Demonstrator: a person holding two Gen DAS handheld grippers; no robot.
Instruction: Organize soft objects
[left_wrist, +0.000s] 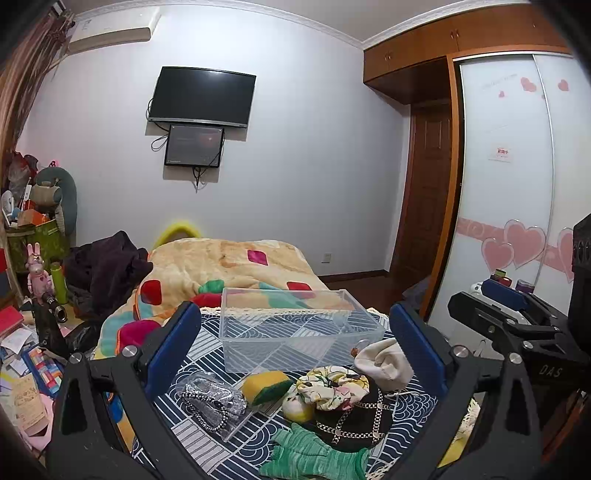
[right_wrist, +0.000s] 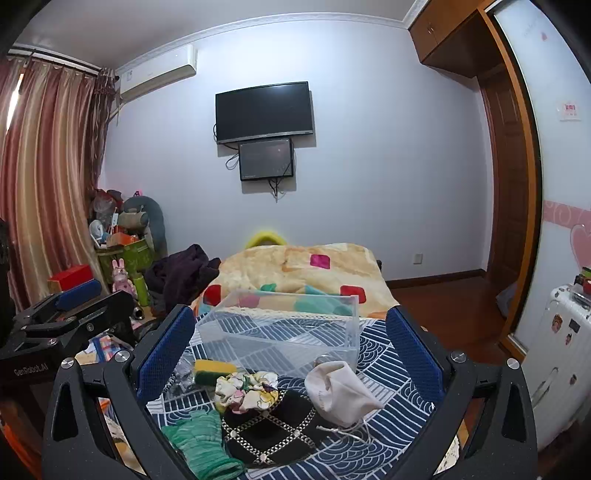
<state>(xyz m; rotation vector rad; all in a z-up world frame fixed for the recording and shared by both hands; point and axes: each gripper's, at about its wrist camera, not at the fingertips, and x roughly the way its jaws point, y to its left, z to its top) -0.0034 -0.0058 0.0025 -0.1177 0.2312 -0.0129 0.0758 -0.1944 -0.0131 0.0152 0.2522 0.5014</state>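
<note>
Left gripper (left_wrist: 295, 343) and right gripper (right_wrist: 291, 350) both spread wide, holding nothing, clear box (left_wrist: 295, 332) beyond sponge (left_wrist: 267, 386), scrunchie (left_wrist: 332, 386), green glove (left_wrist: 314, 456).

The left claw (left_wrist: 295, 347) is hovering with its blue-padded fingers (left_wrist: 173, 343) spread wide apart, gripping nothing. The right claw (right_wrist: 291, 350) is hovering level beside it, jaws likewise gaping and empty. Each is showing at the edge of the other's view, side by side, not touching.
</note>
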